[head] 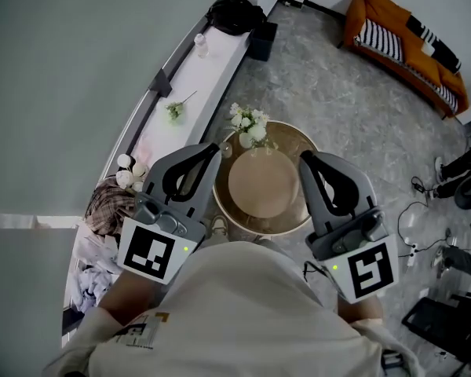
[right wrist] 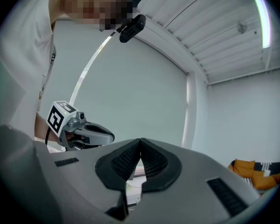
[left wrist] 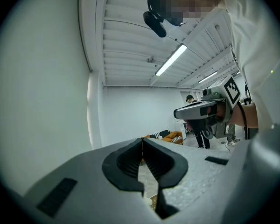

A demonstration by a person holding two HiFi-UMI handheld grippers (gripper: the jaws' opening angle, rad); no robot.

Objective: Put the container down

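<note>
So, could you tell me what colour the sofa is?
The sofa is orange, with black-and-white striped cushions; it shows best in the head view.

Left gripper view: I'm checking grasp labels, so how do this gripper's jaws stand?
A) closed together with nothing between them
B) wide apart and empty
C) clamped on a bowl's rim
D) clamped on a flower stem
A: the left gripper shows its two tips meeting, with nothing caught between them.
</note>
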